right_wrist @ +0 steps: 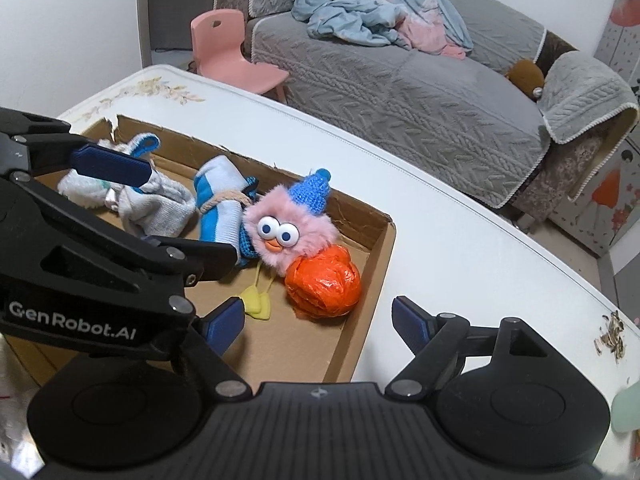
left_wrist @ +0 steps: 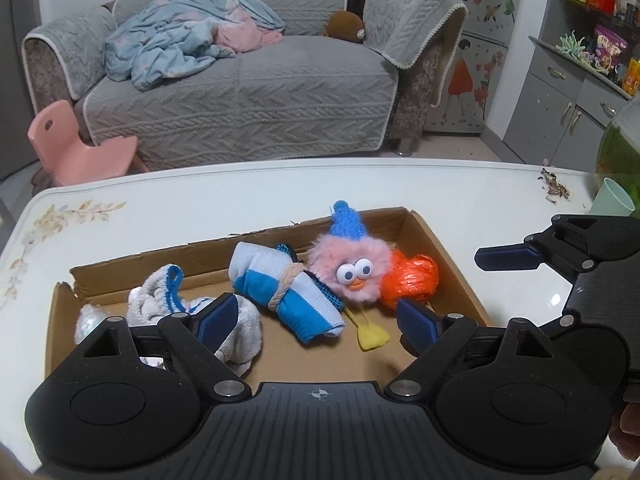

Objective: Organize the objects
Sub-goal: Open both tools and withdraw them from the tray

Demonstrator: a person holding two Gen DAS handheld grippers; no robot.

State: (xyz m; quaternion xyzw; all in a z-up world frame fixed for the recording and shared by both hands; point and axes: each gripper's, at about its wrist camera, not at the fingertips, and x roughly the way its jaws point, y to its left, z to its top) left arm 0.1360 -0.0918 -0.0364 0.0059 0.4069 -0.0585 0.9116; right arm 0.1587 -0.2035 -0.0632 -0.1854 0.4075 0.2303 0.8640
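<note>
Pink plush bird (left_wrist: 348, 270) lies in cardboard box (left_wrist: 448, 256); both hand-held grippers (left_wrist: 316, 318) (right_wrist: 318, 320) released, empty.

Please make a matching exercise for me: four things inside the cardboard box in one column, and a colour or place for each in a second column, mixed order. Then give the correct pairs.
Things:
1. fluffy toy
2. wrapped ball
3. rolled sock
4. crumpled cloth

Descriptions:
A. blue and white, tied with a cord
B. orange and shiny
C. pale grey, at the left end of the cardboard box in the left wrist view
D. pink, with a blue knitted hat

Pairs: 1-D, 2-B, 3-A, 4-C
</note>
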